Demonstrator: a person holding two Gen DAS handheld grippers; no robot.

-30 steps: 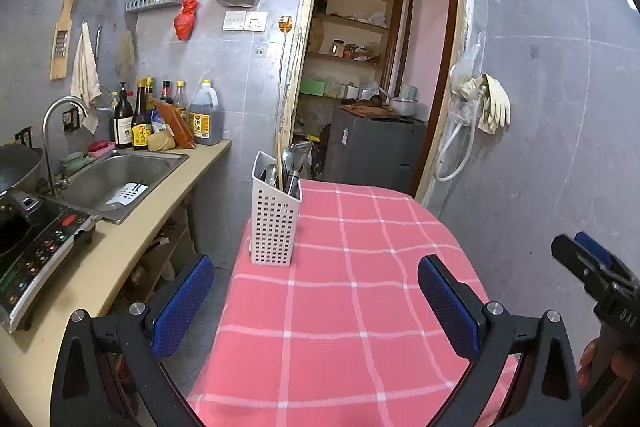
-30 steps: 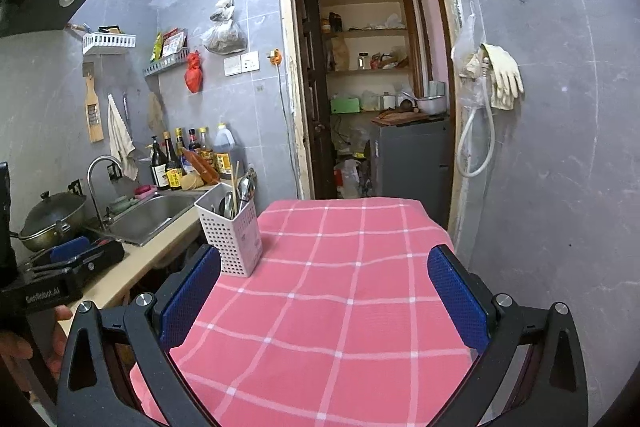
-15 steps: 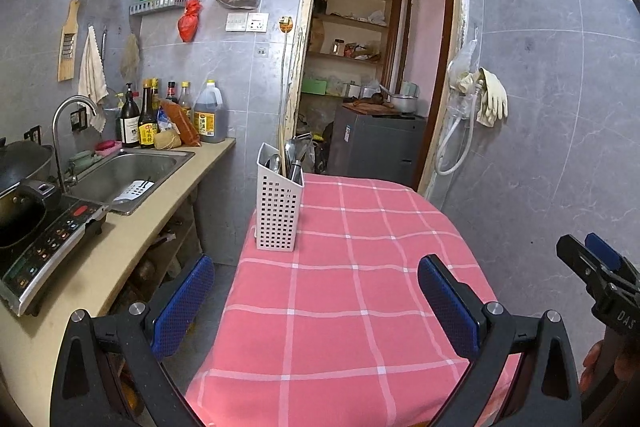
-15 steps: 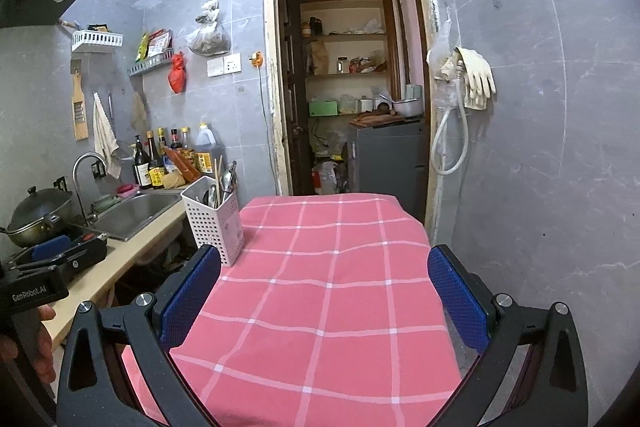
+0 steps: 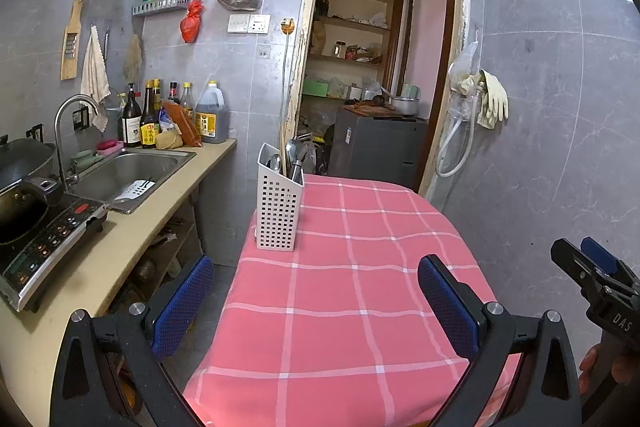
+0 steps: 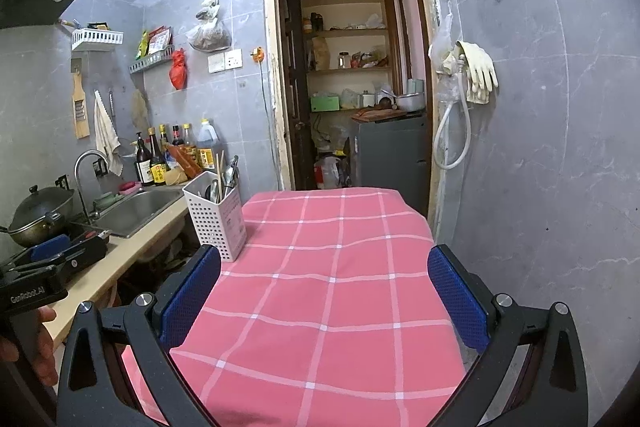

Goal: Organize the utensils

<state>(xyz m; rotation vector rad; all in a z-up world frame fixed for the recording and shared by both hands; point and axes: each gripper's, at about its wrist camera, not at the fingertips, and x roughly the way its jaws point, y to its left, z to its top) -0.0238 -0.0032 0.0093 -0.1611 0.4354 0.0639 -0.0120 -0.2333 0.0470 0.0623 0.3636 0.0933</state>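
A white perforated utensil holder (image 5: 277, 211) (image 6: 216, 217) stands upright at the far left edge of the table with the pink checked cloth (image 5: 352, 291) (image 6: 332, 291). Spoons and other metal utensils (image 5: 294, 157) stick out of its top; chopsticks (image 6: 219, 167) show in the right wrist view. My left gripper (image 5: 316, 301) is open and holds nothing, well short of the holder. My right gripper (image 6: 324, 293) is open too, above the near half of the cloth. Each gripper appears at the edge of the other's view.
A beige counter (image 5: 132, 239) runs along the left with a steel sink (image 5: 128, 173), an induction hob (image 5: 48, 235) with a dark wok (image 6: 42, 213), and sauce bottles (image 5: 172, 119). An open doorway (image 5: 372, 67) with a grey cabinet lies behind the table. Tiled wall on the right.
Both grippers have drawn back and risen a little from the table, so the holder looks smaller and farther. Both stay open and hold nothing.
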